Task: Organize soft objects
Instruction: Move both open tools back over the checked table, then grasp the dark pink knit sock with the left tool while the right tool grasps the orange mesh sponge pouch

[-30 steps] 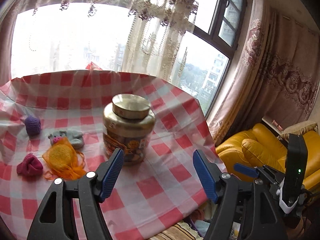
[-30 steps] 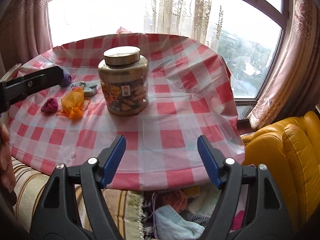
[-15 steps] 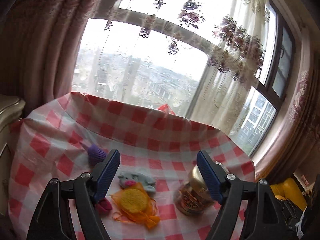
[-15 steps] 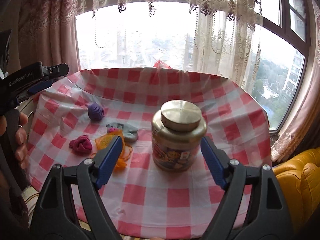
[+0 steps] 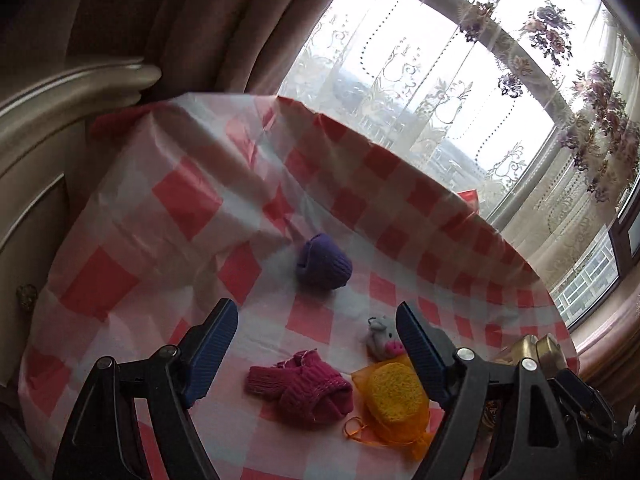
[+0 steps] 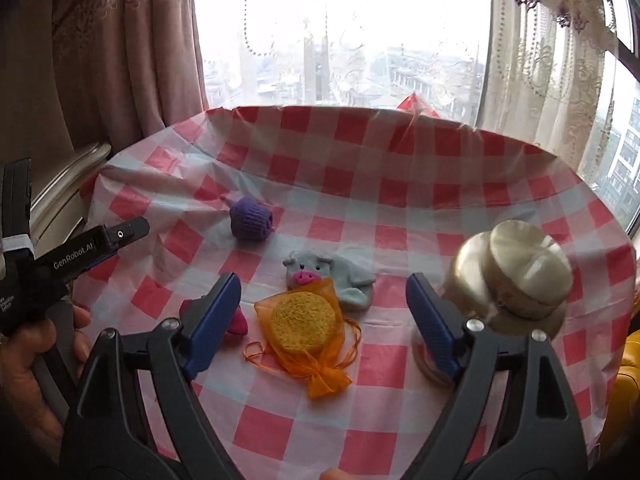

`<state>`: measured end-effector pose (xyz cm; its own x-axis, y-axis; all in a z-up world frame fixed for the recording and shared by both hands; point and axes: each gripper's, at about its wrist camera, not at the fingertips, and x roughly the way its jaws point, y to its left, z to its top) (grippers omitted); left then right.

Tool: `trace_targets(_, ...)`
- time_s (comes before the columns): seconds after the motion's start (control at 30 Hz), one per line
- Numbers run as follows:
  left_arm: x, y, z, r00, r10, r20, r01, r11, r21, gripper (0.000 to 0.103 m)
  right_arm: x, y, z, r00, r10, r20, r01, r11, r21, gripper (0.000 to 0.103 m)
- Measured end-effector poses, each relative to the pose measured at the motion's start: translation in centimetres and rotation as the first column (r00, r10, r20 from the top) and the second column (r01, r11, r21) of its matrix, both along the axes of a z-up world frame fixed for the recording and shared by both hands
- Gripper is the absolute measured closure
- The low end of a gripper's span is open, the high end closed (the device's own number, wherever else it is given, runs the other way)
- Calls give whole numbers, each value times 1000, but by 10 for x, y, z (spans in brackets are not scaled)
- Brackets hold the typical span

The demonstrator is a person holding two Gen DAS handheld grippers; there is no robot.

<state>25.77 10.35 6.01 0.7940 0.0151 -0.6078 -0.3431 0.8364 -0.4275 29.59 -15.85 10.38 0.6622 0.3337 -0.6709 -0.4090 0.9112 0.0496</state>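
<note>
Several soft things lie on the red-checked tablecloth: a purple knitted ball, a magenta knitted piece, a grey pig sock toy and a yellow sponge in an orange mesh bag. My left gripper hovers open over the magenta piece, touching nothing. My right gripper has its jaws opening above the sponge bag, with nothing between them. In the right wrist view a hand holds the left gripper at the left edge.
A gold lidded jar stands on the cloth's right side. Cream furniture borders the table at the left, a yellow armchair at the right. Lace curtains and a window rise behind the far edge.
Both views have swung left, from the gold jar onto the soft things. Both grippers' jaws stand wider apart. The left gripper has rolled and sunk closer to the cloth.
</note>
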Motion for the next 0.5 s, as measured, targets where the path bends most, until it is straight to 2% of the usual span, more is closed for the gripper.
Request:
trace_targets(0.17,21,-8,-49,992,-92,-82,87,995,-57,21,19,17,-59,997,18,-81,-24,997,-75,17)
trace_targets(0.3,36,-22,-78,976,-160,-146,154,987,-52,21,28,24,-95,990,42,-132,-57,992,-111,17)
trace_targets(0.4,45,-34,-92,959,-208,-195,207,978,-24,27,30,29,-114,986,62,-154,-82,988,-131,15)
trace_targets(0.5,46,-45,-98,948,-223,-228,243,968,63,37,31,33,-128,982,74,-174,-98,986,-132,14)
